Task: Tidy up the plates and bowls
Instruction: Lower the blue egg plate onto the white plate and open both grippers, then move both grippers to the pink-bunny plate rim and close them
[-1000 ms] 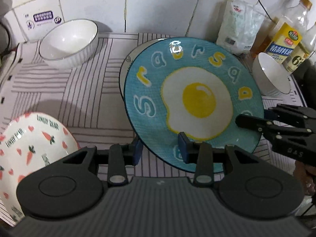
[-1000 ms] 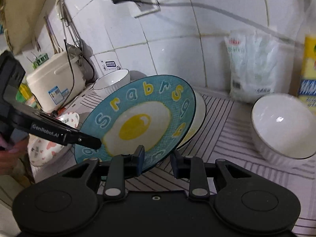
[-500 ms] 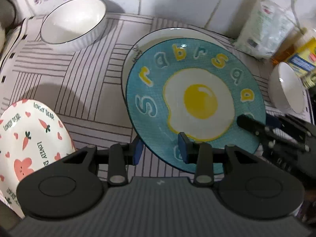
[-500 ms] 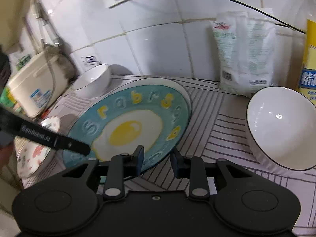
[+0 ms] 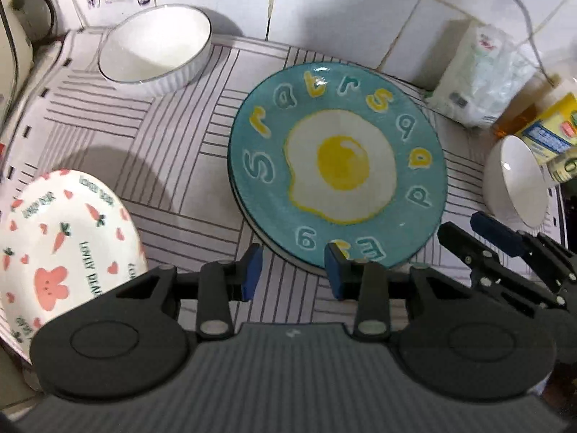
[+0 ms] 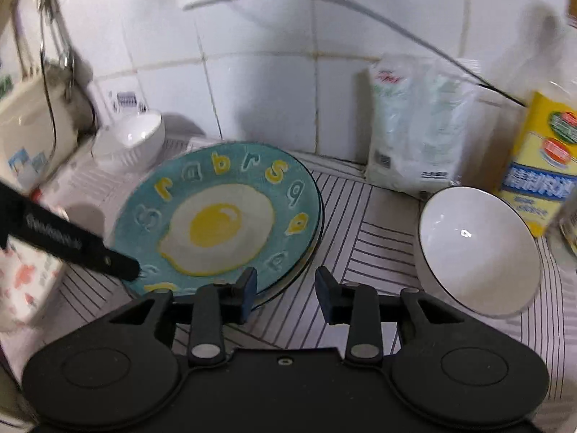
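Left wrist view: round teal plate with fried-egg print (image 5: 337, 169) lies flat on a second plate, whose rim shows beneath it, on the striped mat (image 5: 144, 137). Left gripper (image 5: 293, 270) released, jaws spread, near plate's front rim; right pad overlaps the rim, contact unclear. White ribbed bowl (image 5: 155, 45) at back left; white carrot-print plate (image 5: 54, 241) at left edge; small white bowl (image 5: 515, 180) at right.

Right wrist view: right gripper (image 6: 285, 290) released, jaws spread, empty, at teal plate's (image 6: 216, 216) near right rim. White bowl (image 6: 476, 249) at right; white plastic bag (image 6: 414, 126) and yellow-labelled bottle (image 6: 541, 166) behind.
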Demonstrator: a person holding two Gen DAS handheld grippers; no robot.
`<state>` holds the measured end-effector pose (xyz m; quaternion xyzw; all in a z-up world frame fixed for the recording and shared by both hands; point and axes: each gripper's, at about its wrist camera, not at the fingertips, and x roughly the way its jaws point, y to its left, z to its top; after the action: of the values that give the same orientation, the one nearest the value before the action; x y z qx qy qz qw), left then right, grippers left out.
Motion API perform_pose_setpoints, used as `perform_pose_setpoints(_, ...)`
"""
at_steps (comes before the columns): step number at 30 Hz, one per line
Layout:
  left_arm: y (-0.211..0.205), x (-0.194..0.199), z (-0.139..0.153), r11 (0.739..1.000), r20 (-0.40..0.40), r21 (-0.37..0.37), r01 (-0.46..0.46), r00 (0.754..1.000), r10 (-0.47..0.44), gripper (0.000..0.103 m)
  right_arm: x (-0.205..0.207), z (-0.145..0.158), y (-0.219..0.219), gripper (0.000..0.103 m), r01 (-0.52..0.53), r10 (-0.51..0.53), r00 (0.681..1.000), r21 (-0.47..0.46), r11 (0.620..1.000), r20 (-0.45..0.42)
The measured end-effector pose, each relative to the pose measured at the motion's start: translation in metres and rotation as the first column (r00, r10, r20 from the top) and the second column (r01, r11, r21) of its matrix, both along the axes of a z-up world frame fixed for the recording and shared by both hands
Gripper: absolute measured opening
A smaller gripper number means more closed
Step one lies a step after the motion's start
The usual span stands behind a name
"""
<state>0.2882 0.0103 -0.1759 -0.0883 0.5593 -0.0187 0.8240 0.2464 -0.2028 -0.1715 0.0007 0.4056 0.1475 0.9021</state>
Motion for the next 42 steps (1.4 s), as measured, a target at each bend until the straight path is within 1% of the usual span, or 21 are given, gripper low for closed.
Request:
perform_pose_setpoints(2,0.002,-0.009,0.011,1.000,0.020,0.002,0.029,0.999,-0.029,0.038,-0.009,0.007,0.003,0.049,0.005,-0.006,1.000,0.007,1.000,0.014)
perform_pose_setpoints(6,0.011,-0.029,0.034,0.996,0.067,0.021,0.092,0.993,-0.093,0.041,-0.028,0.022,0.012,0.051,-0.015,0.014,0.998,0.016,1.000,0.057)
perform_pose_setpoints(9,0.023,-0.043,0.049,0.991,0.102,0.027,0.134,0.985,-0.136,0.041,-0.049,0.039,0.023,0.055,-0.018,0.015,0.994,0.020,1.000,0.105)
perform_pose_setpoints(11,0.032,-0.055,0.060,0.987,0.128,0.029,0.159,0.978,-0.162,0.042,-0.063,0.051,0.031,0.063,-0.021,0.016,0.991,0.034,0.999,0.133)
perform_pose_setpoints(12,0.037,-0.061,0.065,0.985,0.142,0.029,0.171,0.975,-0.173,0.042,-0.068,0.056,0.035,0.065,-0.022,0.017,0.989,0.031,0.999,0.146)
perform_pose_setpoints(14,0.051,-0.074,0.075,0.980,0.177,0.033,0.196,0.964,-0.199,0.044,-0.081,0.066,0.046,0.073,-0.027,0.023,0.984,0.018,0.999,0.175)
perform_pose_setpoints(15,0.059,-0.080,0.079,0.978,0.192,0.037,0.207,0.959,-0.210,0.045,-0.087,0.070,0.052,0.074,-0.033,0.030,0.982,0.014,0.999,0.186)
perform_pose_setpoints(17,0.075,-0.092,0.084,0.973,0.219,0.051,0.227,0.948,-0.233,0.051,-0.100,0.076,0.065,0.083,-0.044,0.042,0.977,0.003,0.999,0.210)
perform_pose_setpoints(19,0.091,-0.102,0.087,0.969,0.239,0.077,0.236,0.939,-0.248,0.055,-0.110,0.081,0.078,0.085,-0.067,0.065,0.969,-0.001,0.998,0.239)
perform_pose_setpoints(22,0.120,-0.117,0.086,0.967,0.239,0.128,0.219,0.940,-0.245,0.057,-0.116,0.084,0.098,0.085,-0.107,0.106,0.968,-0.008,0.994,0.226)
perform_pose_setpoints(25,0.147,-0.127,0.082,0.966,0.240,0.147,0.211,0.940,-0.242,0.061,-0.123,0.089,0.115,0.086,-0.115,0.110,0.964,0.007,0.993,0.241)
perform_pose_setpoints(26,0.156,-0.130,0.081,0.966,0.242,0.151,0.208,0.940,-0.240,0.063,-0.126,0.090,0.121,0.092,-0.121,0.116,0.960,0.004,0.993,0.253)
perform_pose_setpoints(29,0.183,-0.136,0.077,0.968,0.246,0.155,0.195,0.942,-0.229,0.065,-0.134,0.090,0.140,0.103,-0.128,0.130,0.942,-0.025,0.991,0.310)
perform_pose_setpoints(30,0.193,-0.137,0.075,0.972,0.246,0.148,0.183,0.945,-0.216,0.066,-0.134,0.087,0.147,0.103,-0.119,0.128,0.939,-0.047,0.992,0.320)
perform_pose_setpoints(31,0.200,-0.137,0.073,0.975,0.249,0.138,0.173,0.947,-0.203,0.070,-0.132,0.085,0.154,0.103,-0.096,0.114,0.940,-0.073,0.993,0.321)
perform_pose_setpoints(34,0.219,-0.140,0.066,0.984,0.267,0.101,0.144,0.949,-0.166,0.079,-0.125,0.072,0.176,0.103,0.000,0.054,0.949,-0.171,0.985,0.311)
perform_pose_setpoints(35,0.224,-0.139,0.062,0.985,0.269,0.095,0.142,0.949,-0.163,0.082,-0.122,0.068,0.181,0.103,0.018,0.037,0.953,-0.178,0.984,0.300)
perform_pose_setpoints(36,0.229,-0.138,0.057,0.985,0.268,0.095,0.141,0.950,-0.162,0.083,-0.119,0.064,0.185,0.103,0.027,0.023,0.958,-0.168,0.985,0.284)
perform_pose_setpoints(39,0.238,-0.136,0.038,0.984,0.257,0.098,0.150,0.951,-0.171,0.088,-0.114,0.052,0.192,0.103,0.008,0.008,0.973,-0.068,0.998,0.232)
perform_pose_setpoints(40,0.241,-0.136,0.030,0.981,0.260,0.096,0.169,0.947,-0.188,0.092,-0.112,0.046,0.194,0.103,0.003,0.005,0.977,-0.033,0.999,0.215)
perform_pose_setpoints(42,0.244,-0.136,0.017,0.977,0.277,0.083,0.198,0.937,-0.213,0.094,-0.110,0.035,0.199,0.103,0.005,-0.009,0.980,0.021,1.000,0.199)
